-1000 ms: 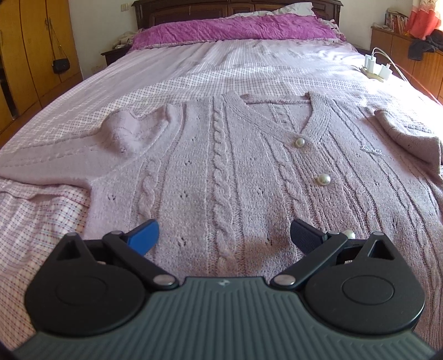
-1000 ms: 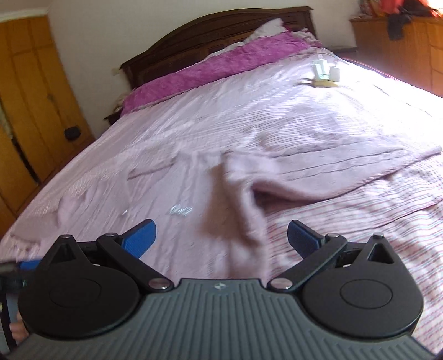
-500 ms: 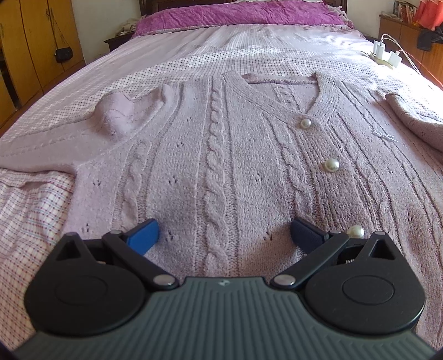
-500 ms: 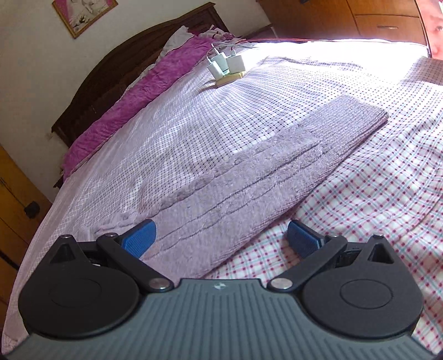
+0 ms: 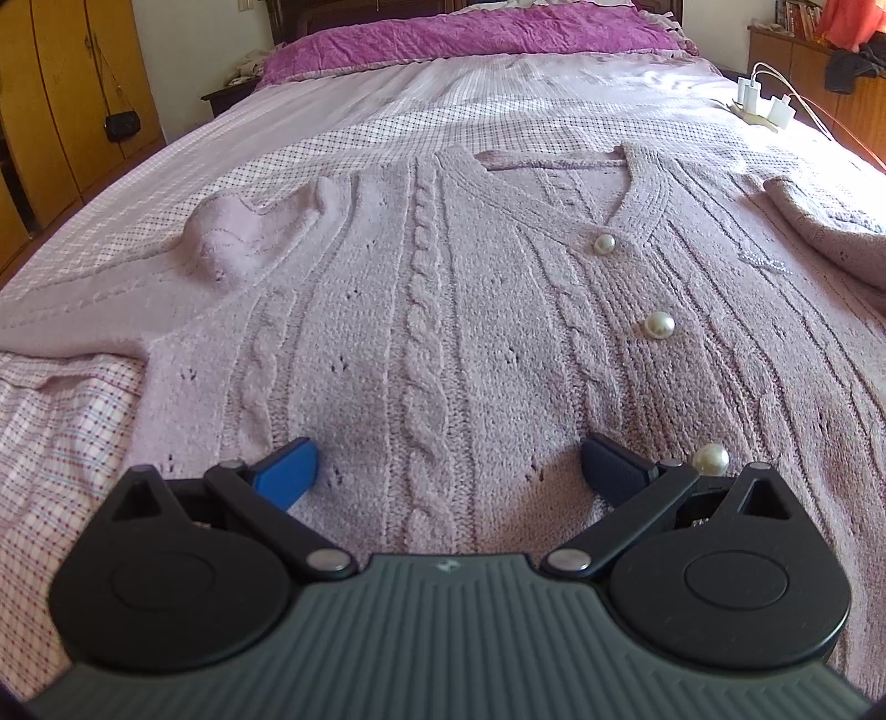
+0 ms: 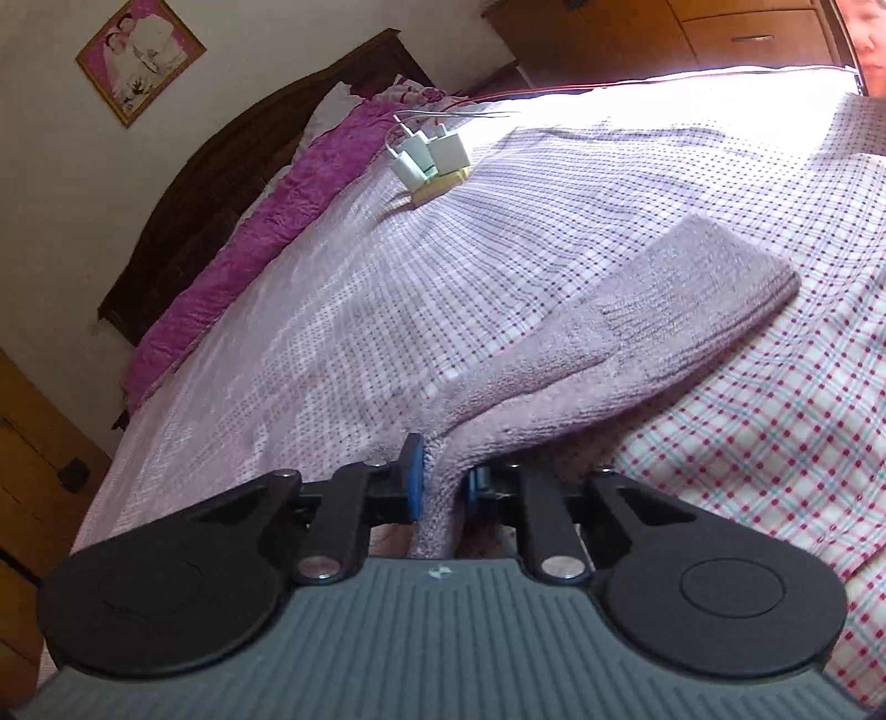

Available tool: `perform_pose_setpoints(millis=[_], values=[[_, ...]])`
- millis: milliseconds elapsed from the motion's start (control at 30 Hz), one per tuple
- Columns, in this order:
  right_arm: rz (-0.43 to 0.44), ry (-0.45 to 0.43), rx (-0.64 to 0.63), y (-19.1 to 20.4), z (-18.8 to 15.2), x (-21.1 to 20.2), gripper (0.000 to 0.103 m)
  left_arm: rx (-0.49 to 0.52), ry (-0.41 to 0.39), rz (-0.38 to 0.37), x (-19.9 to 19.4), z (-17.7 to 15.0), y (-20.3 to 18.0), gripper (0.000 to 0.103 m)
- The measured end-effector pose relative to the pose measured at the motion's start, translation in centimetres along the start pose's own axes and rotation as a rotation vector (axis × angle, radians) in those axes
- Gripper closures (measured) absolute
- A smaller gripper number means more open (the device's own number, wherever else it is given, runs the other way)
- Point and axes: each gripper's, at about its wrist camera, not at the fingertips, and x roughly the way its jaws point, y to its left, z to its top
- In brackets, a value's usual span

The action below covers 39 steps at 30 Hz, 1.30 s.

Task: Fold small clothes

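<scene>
A pale lilac cable-knit cardigan (image 5: 432,310) with pearl buttons lies face up and spread flat on the bed. My left gripper (image 5: 448,468) hovers open just above its lower front, one finger on each side of a cable braid, holding nothing. The cardigan's left sleeve (image 5: 99,299) stretches out to the left. In the right wrist view my right gripper (image 6: 440,479) is shut on the cardigan's right sleeve (image 6: 637,343). That sleeve runs away from the pads to its ribbed cuff (image 6: 714,277), lying on the checked sheet.
The bed (image 5: 66,443) has a pink checked sheet and a magenta cover (image 5: 470,36) by the dark headboard. White chargers on a power strip (image 6: 429,160) sit on the bed's right side with cables. Wooden wardrobes (image 5: 50,99) stand left, a dresser (image 6: 637,39) right.
My right gripper has shut on the sleeve, which it stood open over half a second ago. The left gripper has stayed open, drawing back a little over the cardigan's front.
</scene>
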Motion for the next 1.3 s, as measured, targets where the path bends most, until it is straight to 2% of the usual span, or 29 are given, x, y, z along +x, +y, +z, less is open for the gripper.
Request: perform_pose_setpoints(millis=[167,433,667,800,1033,1133,1300], values=[[0.074,-0.077,-0.032,2.9,1.2,-3.7,0.092,-0.004,0.007,-0.036,-0.7,0.6,0.9,0.000],[0.140,-0.219,-0.084,9.1,3.3,-10.3,0.092,-0.008,-0.040,-0.013,-3.2,1.5,2.6,0.000],[0.210,-0.216,-0.125,15.3,3.0,-13.0,0.092,-0.014,-0.069,0.027,-4.9,2.2,5.0,0.000],[0.229,-0.192,-0.157,19.3,0.9,-12.9,0.092,-0.028,-0.100,0.056,-5.7,2.4,6.7,0.000],[0.269,-0.132,-0.226,26.2,-3.7,-10.5,0.092,-0.045,-0.134,0.098,-7.2,2.6,9.7,0.000],[0.278,-0.094,-0.265,29.2,-6.7,-9.0,0.092,-0.056,-0.135,0.108,-7.6,2.6,11.0,0.000],[0.303,0.018,-0.299,32.8,-13.0,-5.4,0.092,-0.081,-0.138,0.135,-7.8,2.4,12.9,0.000]])
